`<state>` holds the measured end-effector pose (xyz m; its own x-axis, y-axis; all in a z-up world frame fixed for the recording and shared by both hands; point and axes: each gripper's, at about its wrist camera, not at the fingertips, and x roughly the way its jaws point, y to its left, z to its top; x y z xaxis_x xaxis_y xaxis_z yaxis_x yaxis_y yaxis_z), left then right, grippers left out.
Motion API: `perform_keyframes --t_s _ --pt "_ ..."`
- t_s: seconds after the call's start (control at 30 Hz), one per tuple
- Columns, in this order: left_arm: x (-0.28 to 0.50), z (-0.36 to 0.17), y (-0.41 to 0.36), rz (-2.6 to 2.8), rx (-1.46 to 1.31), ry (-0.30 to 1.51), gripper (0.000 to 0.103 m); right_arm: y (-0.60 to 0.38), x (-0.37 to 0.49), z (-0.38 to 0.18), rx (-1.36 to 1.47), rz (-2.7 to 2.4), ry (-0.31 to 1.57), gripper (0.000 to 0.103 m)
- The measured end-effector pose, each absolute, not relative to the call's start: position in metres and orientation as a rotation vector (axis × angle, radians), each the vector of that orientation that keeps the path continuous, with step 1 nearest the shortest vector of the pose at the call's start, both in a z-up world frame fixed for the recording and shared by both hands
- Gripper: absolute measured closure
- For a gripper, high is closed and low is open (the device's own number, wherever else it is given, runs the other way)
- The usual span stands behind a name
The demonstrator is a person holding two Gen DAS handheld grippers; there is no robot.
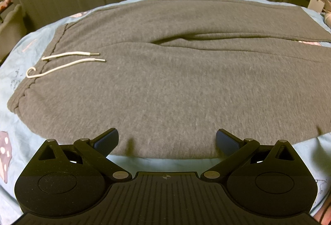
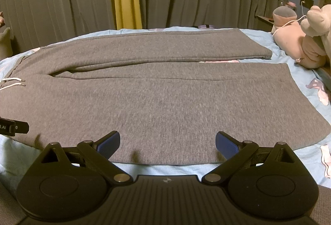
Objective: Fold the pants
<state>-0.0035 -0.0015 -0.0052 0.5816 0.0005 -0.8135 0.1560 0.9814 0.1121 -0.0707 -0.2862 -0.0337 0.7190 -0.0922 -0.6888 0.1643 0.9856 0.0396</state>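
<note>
Lying flat across the light-blue bedsheet [image 2: 306,82], the grey pants [image 2: 165,100] have their waistband at left and legs running right, side by side, ready for folding lengthwise. Left gripper [image 1: 167,140] and right gripper [image 2: 168,142] both gape wide over the near edge (holding nothing), apparently poised to pinch it.

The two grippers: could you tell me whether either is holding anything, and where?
Nothing is held. The left gripper and right gripper are open above the near edge of the pants.

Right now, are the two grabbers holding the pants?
Left gripper: jaws open, holding nothing.
Right gripper: jaws open, holding nothing.
</note>
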Motion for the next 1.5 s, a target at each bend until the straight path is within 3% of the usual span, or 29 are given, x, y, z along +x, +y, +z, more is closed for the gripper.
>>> perform_keyframes --t_s 0.63,1.07,1.5 --pt "-0.003 -0.005 -0.002 -0.092 0.178 0.952 0.000 -0.284 -0.071 -0.033 0.072 -0.145 0.745 0.004" --pt "-0.004 -0.003 -0.002 -0.091 0.178 0.952 0.000 -0.287 -0.080 -0.028 0.075 -0.109 0.629 0.004" --pt "-0.006 0.008 0.001 -0.076 0.148 0.913 0.000 -0.292 -0.060 -0.028 0.106 -0.160 0.731 0.004"
